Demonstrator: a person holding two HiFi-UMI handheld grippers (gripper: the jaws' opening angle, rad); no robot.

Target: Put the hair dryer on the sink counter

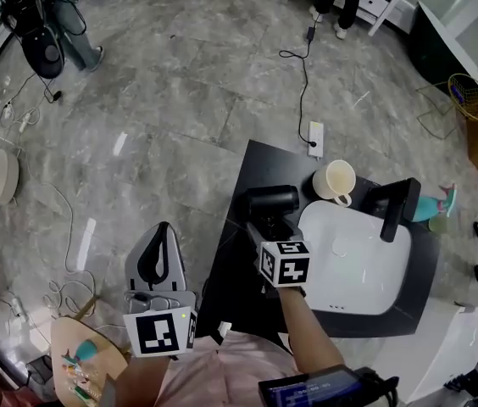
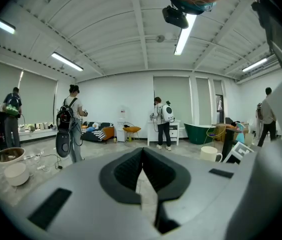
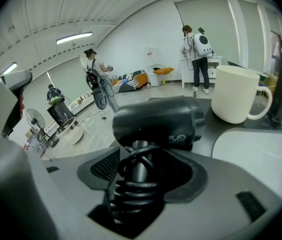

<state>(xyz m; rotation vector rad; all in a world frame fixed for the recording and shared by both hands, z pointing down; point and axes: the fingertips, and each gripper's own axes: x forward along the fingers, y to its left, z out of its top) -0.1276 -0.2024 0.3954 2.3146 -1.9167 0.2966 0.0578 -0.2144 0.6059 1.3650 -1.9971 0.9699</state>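
Right gripper [image 3: 137, 171] grasping black hair dryer [image 1: 273, 199] by its cord-wrapped handle, dryer body over black table [image 1: 237, 236], left of white sink [image 1: 358, 265], beside cream mug [image 1: 334, 180], left gripper [image 1: 163, 231] clenched, empty, left of table

Mug [image 1: 334, 181] stands between hair dryer [image 1: 273, 200] and faucet [image 1: 396, 209].

Black hair dryer [image 1: 273, 200], cord-wrapped handle, at dark sink counter [image 1: 264, 168]

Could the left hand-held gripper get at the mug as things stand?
Probably not directly: the left hand-held gripper hangs over the floor beside the counter, and the right hand-held gripper, holding the hair dryer, lies between it and the mug.
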